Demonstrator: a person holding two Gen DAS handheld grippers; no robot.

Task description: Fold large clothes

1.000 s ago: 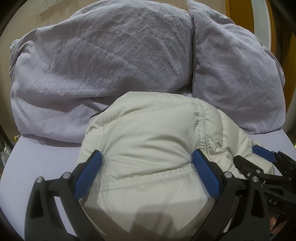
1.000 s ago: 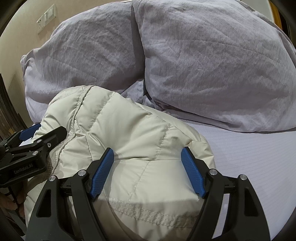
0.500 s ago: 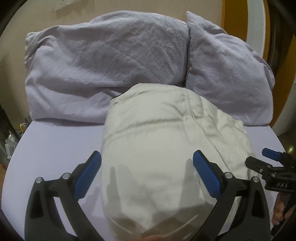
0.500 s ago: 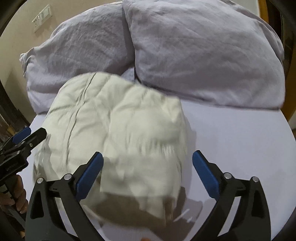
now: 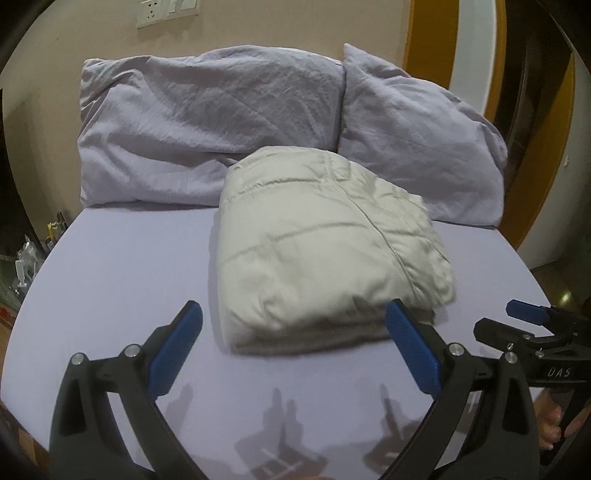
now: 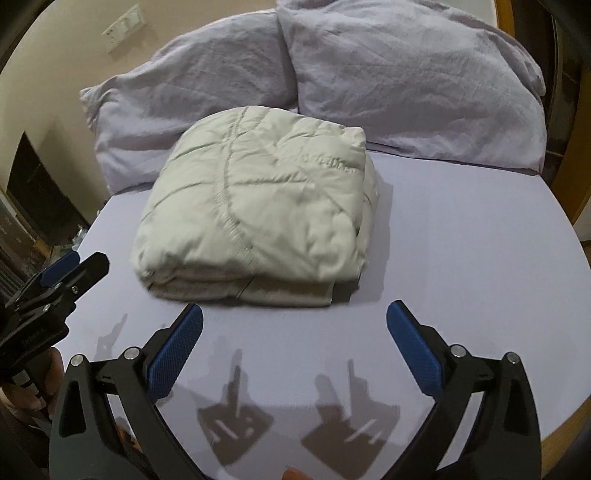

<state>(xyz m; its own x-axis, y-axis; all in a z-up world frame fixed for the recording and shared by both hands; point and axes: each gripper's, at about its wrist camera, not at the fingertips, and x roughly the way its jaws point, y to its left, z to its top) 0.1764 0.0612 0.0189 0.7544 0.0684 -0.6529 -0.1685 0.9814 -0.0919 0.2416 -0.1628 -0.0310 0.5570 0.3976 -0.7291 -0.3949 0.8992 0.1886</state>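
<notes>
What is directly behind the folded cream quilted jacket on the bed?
Two lilac pillows stand behind the folded cream quilted jacket against the beige wall. Their lower middle parts are hidden by it.

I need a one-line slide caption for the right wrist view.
Folded cream puffer jacket lying on the lilac bed sheet before two pillows, right gripper open and empty.

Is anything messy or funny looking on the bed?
Nothing really stands out. The cream puffy jacket sits folded in a tidy bundle on the lilac sheet, its far edge up against the pillows. The pillows are just wrinkly. Both grippers, left and right, are open and empty.
</notes>
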